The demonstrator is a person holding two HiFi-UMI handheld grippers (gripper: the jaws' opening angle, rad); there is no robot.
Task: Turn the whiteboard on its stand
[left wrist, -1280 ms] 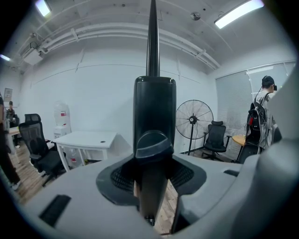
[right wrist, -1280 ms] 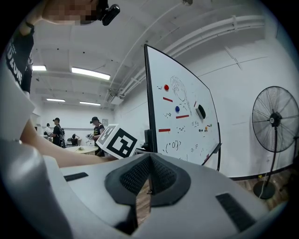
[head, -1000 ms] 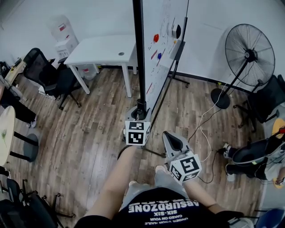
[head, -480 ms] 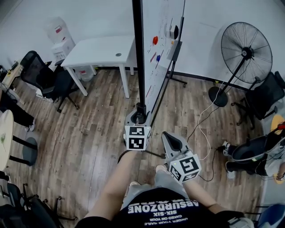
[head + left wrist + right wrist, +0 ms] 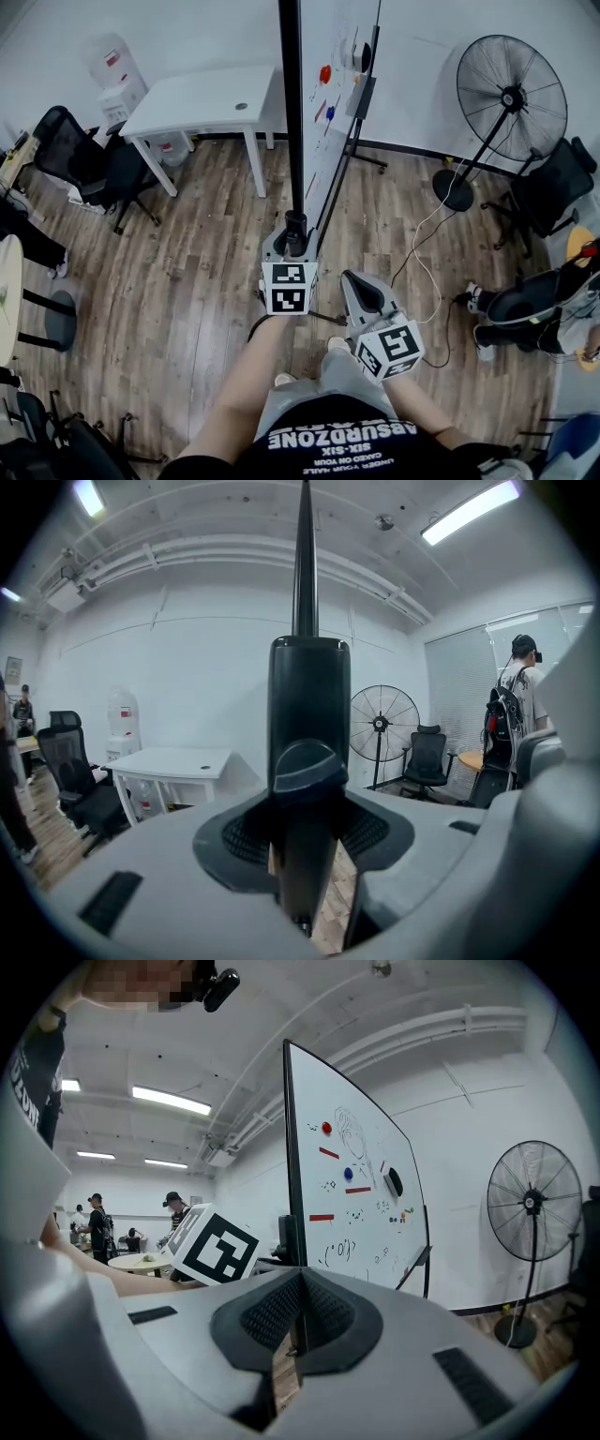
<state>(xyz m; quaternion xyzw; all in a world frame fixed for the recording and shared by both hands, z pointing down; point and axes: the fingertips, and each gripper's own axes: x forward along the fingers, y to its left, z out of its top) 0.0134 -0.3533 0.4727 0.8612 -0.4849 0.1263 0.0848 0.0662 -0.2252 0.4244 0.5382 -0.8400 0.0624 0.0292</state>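
Observation:
The whiteboard (image 5: 336, 89) stands upright on its stand, nearly edge-on in the head view, with red and blue magnets and an eraser on its face. My left gripper (image 5: 294, 234) is shut on the black frame post (image 5: 292, 112) at the board's near edge. In the left gripper view the post (image 5: 309, 752) fills the gap between the pads. My right gripper (image 5: 364, 292) hangs a little right of and nearer than the left, jaws together with nothing in them. The right gripper view shows the board's face (image 5: 352, 1185) ahead and the left gripper's marker cube (image 5: 214, 1249).
A white table (image 5: 202, 101) stands left of the board, with office chairs (image 5: 80, 155) and a water dispenser (image 5: 117, 80) beyond. A pedestal fan (image 5: 506, 94) and its cable (image 5: 422, 253) are at the right. A seated person's legs (image 5: 525, 314) are at the far right.
The whiteboard looks narrower and more edge-on than a second ago, and the table and fan have drifted in the head view. The left gripper keeps its hold on the post.

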